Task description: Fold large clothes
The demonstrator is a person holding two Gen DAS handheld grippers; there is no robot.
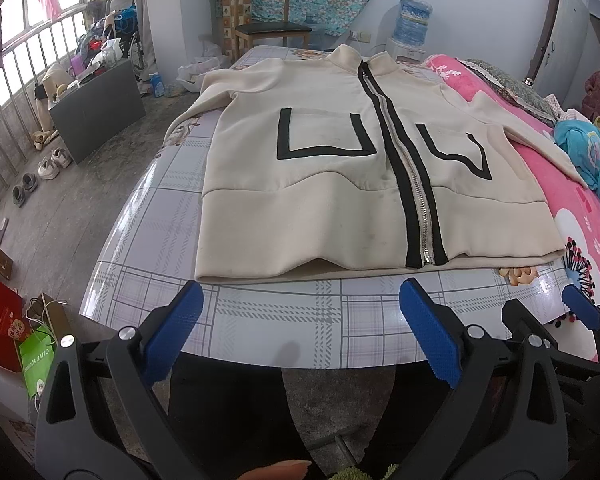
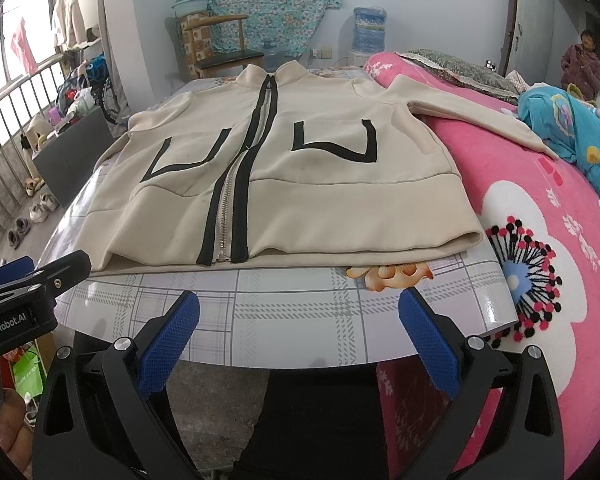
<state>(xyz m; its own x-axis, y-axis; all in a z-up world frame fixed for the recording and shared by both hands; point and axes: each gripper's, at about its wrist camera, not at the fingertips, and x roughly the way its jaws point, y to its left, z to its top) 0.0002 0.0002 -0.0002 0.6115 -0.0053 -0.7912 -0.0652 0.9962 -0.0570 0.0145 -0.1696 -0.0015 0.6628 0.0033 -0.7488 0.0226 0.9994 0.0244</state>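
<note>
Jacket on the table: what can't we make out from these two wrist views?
- Jacket back and lining: hidden in both views, it lies front up on the table.
- Left sleeve end: left wrist view, drops behind the table's left edge.
- Right sleeve cuff: right wrist view, ends against the blue cloth, unclear.
- Pocket contents: closed fabric.
- Zipper pull at collar: too small.

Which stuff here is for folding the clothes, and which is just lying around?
For the job:
- cream jacket, spread flat, zipped
- table under it
- left hand-held gripper, open
- right hand-held gripper, open

Just lying about:
- pink blanket
- blue quilt
- wooden chair
- water bottle
- shoes on the floor
- green bag
</note>
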